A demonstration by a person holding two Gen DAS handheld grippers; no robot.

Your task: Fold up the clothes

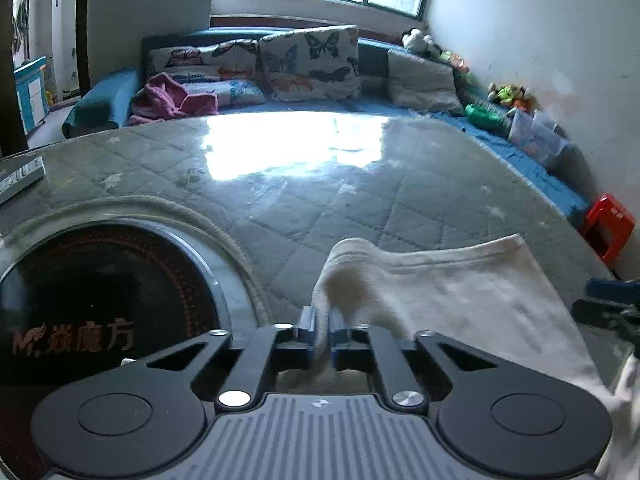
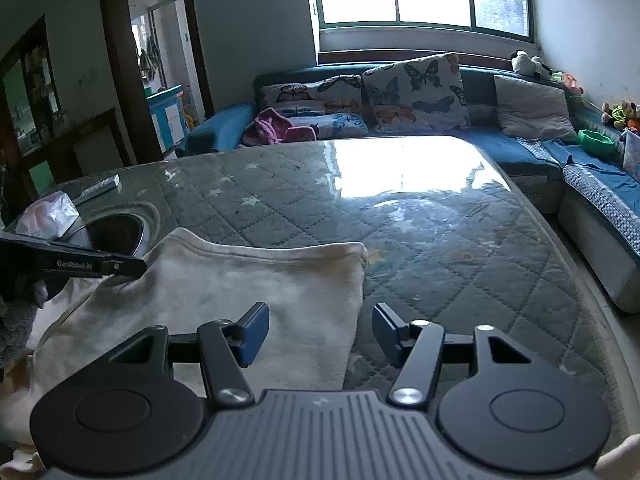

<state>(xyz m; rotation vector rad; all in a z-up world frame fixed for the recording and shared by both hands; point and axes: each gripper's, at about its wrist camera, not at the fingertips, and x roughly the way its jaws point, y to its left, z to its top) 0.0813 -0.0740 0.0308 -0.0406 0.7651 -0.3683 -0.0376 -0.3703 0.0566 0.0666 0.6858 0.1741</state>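
Observation:
A cream-white garment [image 2: 224, 292] lies partly folded on the quilted grey table top [image 2: 440, 248]. In the left wrist view my left gripper [image 1: 323, 334] is shut on a bunched corner of the garment [image 1: 460, 292], lifted slightly off the table. In the right wrist view my right gripper [image 2: 320, 332] is open and empty, low over the garment's right edge. The left gripper [image 2: 120, 267] shows at the garment's left corner. The right gripper [image 1: 608, 300] shows at the right edge of the left wrist view.
A round black induction cooker [image 1: 100, 300] is set into the table at the left. A box [image 1: 20, 176] and a plastic bag [image 2: 46, 216] lie beside it. A blue sofa [image 2: 520, 152] with butterfly pillows [image 2: 416, 92] wraps behind and right. A red stool [image 1: 608, 226] stands right.

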